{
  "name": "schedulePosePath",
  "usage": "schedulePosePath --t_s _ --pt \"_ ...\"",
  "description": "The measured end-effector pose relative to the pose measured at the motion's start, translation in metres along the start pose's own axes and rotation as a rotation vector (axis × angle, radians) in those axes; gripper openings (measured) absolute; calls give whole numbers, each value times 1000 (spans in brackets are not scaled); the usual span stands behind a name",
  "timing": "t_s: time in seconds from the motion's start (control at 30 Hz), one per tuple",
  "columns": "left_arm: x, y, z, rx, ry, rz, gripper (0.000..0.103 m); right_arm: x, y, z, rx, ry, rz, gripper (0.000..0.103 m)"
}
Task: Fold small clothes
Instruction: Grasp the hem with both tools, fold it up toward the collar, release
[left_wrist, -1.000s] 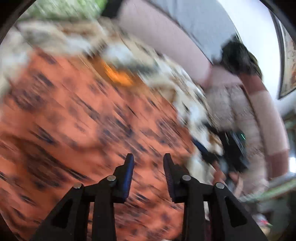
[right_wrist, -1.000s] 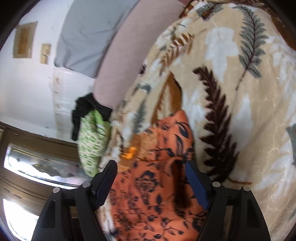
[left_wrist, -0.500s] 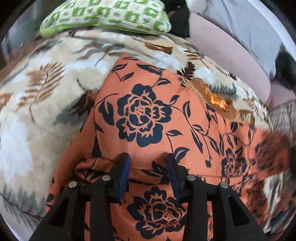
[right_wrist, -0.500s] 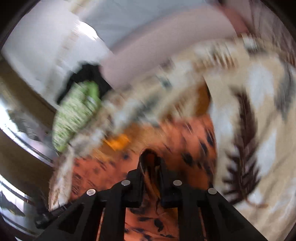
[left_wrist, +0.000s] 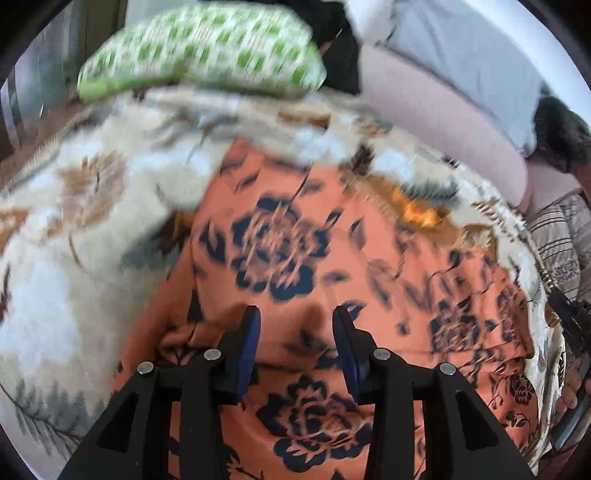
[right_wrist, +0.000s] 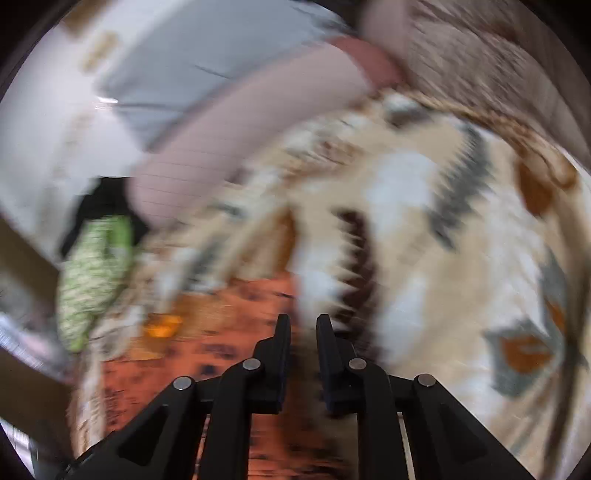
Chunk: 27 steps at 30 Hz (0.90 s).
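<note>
The left gripper (left_wrist: 295, 328) held its fingers apart above the orange floral garment (left_wrist: 332, 266), which lay on the leaf-print blanket (left_wrist: 66, 229). The right gripper (right_wrist: 303, 332), fingers narrowly apart and seemingly empty, sat at the garment's edge. Judged mid-fold; next, grasping an edge.
</note>
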<state>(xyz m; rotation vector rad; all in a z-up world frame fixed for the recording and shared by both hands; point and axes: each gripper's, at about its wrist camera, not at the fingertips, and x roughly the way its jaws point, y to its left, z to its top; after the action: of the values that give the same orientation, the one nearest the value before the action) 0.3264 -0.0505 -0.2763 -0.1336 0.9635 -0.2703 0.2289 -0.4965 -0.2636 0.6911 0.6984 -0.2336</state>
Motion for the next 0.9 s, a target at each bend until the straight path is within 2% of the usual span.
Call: schedulePosePath --t_s 0.07,0.1,0.13,0.2,0.3,0.33,0.4,0.47,0.5,0.53,0.6,0.63,0.7,0.77,0.9 --pt "-13 -9 3 36 -84 -7 42 7 31 -10 -88 47 151 17" --pt "-14 -12 4 47 -99 -1 46 14 44 -17 -121 81 188 17" --pt "-11 -13 5 56 -92 21 56 24 59 -27 -164 124 214 17" --pt "3 -9 6 47 -41 76 57 44 82 -47 -243 201 208 17" --pt "25 14 6 -8 55 161 57 72 89 -73 -335 304 79 17" --pt "26 20 7 -25 58 147 57 76 82 -75 -324 315 53 15" --pt "22 23 9 -30 47 134 57 72 59 -65 -258 308 38 12" --pt "19 22 8 -7 33 184 57 66 45 -55 -222 270 -36 12" --pt "17 24 7 -16 31 171 57 60 43 -52 -227 245 -53 12" --pt "14 25 7 -37 22 146 57 57 45 -50 -235 235 -49 18" --pt "8 25 7 -56 6 89 57 45 60 -51 -268 200 -17 17" --pt "8 24 7 -53 7 82 57 39 71 -53 -294 191 28 17" --pt "12 19 7 -42 11 87 57 36 96 -60 -336 203 99 17" --pt "17 17 7 -26 24 96 57 44 120 -69 -376 217 134 17" --pt "25 19 7 -1 31 138 57 80 150 -78 -364 246 144 17"
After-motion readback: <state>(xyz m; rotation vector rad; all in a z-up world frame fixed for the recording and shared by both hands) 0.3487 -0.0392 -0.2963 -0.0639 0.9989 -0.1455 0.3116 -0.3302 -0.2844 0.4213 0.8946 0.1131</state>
